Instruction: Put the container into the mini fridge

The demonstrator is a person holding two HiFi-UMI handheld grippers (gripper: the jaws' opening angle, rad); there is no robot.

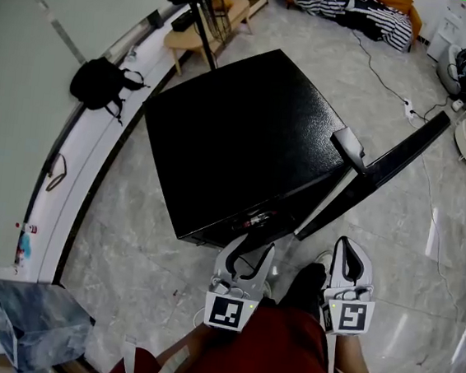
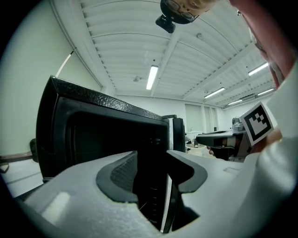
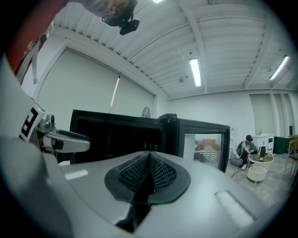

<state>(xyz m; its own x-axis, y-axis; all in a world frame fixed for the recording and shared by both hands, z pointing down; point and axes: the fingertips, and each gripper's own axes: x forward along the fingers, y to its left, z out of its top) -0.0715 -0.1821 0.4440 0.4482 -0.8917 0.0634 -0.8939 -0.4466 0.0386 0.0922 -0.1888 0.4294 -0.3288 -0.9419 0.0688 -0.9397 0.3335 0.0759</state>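
Your head view shows only the textured top of the black box-shaped mini fridge (image 1: pixel 246 141) on the marble floor (image 1: pixel 141 271); the gripper views look level into its dark open mouth, which faces you, glass-paned door (image 3: pixel 207 144) swung right. Your left tongs (image 2: pixel 151 169) stand apart, empty; right tongs (image 3: pixel 149 160) are pressed together, empty.

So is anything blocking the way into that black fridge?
Nothing visible does. The mini fridge has its door swung open to the right, and its dark opening looks clear. The left gripper is open and empty, the right gripper shut on nothing.
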